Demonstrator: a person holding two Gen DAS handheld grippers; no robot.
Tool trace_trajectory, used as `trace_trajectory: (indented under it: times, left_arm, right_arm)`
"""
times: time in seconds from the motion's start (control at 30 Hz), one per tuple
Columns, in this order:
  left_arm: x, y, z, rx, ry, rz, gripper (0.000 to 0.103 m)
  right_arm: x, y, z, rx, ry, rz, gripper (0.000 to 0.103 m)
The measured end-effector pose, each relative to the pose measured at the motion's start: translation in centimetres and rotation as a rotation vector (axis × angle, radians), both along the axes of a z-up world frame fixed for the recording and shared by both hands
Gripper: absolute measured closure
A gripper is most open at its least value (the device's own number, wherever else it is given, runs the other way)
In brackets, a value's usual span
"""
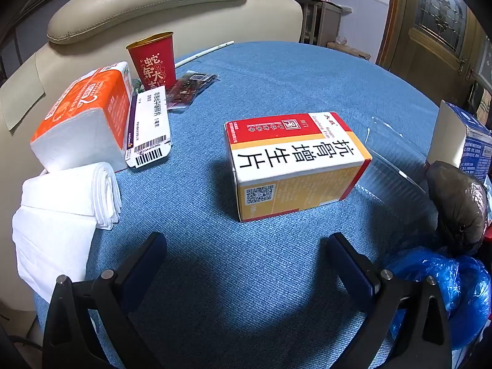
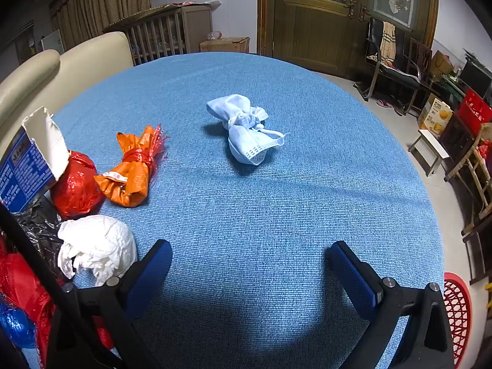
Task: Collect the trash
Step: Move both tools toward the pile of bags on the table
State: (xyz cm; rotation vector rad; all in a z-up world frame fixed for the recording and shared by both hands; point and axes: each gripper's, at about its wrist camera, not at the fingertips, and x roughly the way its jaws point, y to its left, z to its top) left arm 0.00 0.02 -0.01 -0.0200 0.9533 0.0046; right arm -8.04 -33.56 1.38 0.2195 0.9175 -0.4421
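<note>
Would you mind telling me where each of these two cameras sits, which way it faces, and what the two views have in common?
Left wrist: sits on the left gripper, looking down and forward over the blue tablecloth at the medicine box; only its own two open fingers show.
Right wrist: sits on the right gripper, looking down and forward at the crumpled face mask; its own open fingers show, nothing between them.
Shared: the same tablecloth, the beige sofa and the torn blue carton between the two views.

Tabletop point(image 1: 276, 77) in front of me: blue ribbed weave. Medicine box point(image 1: 295, 163): red, yellow, white, black characters. Cup point(image 1: 152, 58): red, gold rim. Tissue pack point(image 1: 83, 113): orange and white. Crumpled mask point(image 2: 246, 129): pale blue. Wrapper point(image 2: 135, 169): orange. My pads point(image 2: 353, 276): dark blue.
</note>
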Motion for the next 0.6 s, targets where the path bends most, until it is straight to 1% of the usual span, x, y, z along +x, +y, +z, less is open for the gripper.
trace_trajectory:
  times: [0.03, 0.23, 0.4, 0.5, 0.57, 0.6]
  left_arm:
    - [0.0, 0.0, 0.0, 0.012, -0.001, 0.000, 0.000]
    - [-1.2, 0.1, 0.1, 0.006, 0.003, -0.025, 0.000]
    - [-4.6, 0.0, 1.2, 0.005, -0.014, -0.033, 0.000]
    - [-6.5, 0.2, 2.2, -0.013, -0.032, -0.035, 0.000]
    - [-6.9, 0.5, 2.7, -0.018, -0.037, -0.035, 0.000]
    - [-7.1, 0.5, 2.8, -0.013, -0.034, -0.039, 0.000]
  right_arm:
    - [0.0, 0.0, 0.0, 0.002, 0.000, 0.000, 0.000]
    - [0.0, 0.0, 0.0, -0.001, 0.000, 0.000, 0.000]
    - [-0.1, -0.1, 0.0, -0.001, 0.000, 0.001, 0.000]
    - [-0.3, -0.2, 0.0, 0.004, 0.010, 0.031, 0.000]
    - [-0.9, -0.1, 0.1, 0.005, 0.017, 0.036, 0.000]
    - [-1.9, 0.0, 0.5, 0.016, 0.022, 0.028, 0.000]
